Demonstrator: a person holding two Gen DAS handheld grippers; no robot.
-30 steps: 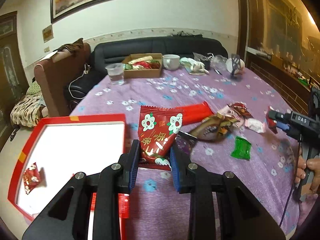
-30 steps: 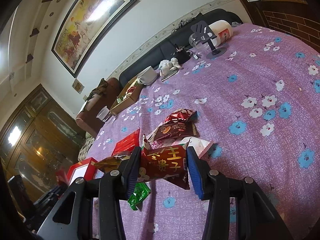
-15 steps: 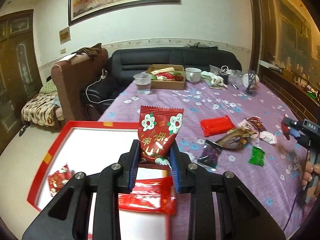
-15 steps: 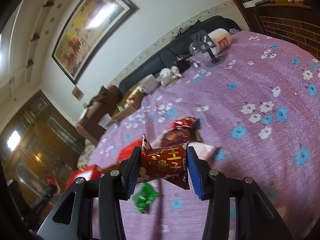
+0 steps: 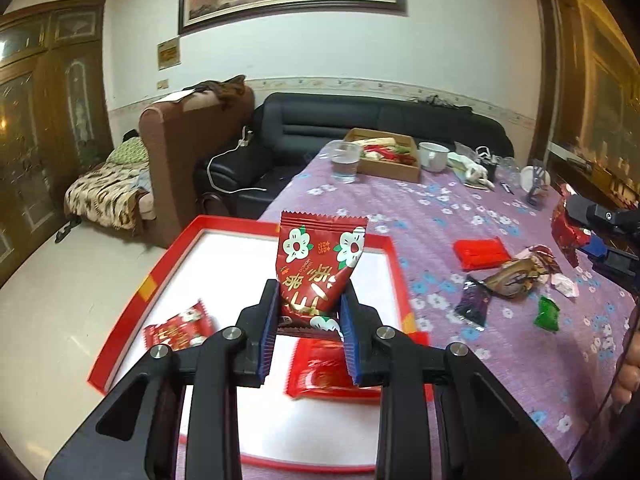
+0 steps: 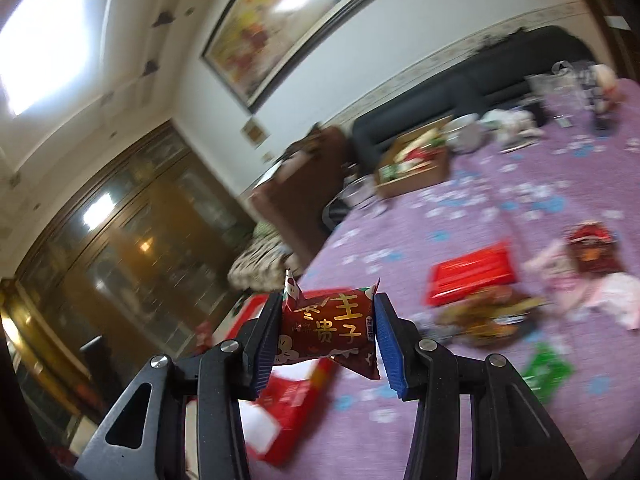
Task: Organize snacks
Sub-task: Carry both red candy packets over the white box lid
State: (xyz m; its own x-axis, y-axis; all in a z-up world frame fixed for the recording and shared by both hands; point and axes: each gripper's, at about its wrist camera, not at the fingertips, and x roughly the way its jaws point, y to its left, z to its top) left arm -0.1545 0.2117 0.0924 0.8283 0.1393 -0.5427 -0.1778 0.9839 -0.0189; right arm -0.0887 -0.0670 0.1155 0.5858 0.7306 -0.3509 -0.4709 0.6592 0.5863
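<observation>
A red snack packet with white flowers stands upright between the blue pads of the left gripper, which is clamped on its lower half. It hangs above a red tray with a white floor, where a small red packet and a flat red packet lie. The tray sits at the near left edge of the purple flowered tablecloth. Well to the right, loose snacks lie in a scatter on the cloth. The right gripper squeezes a dark red packet sideways above the cloth; that view is blurred. A cardboard box, a cup and a mug stand at the far end.
</observation>
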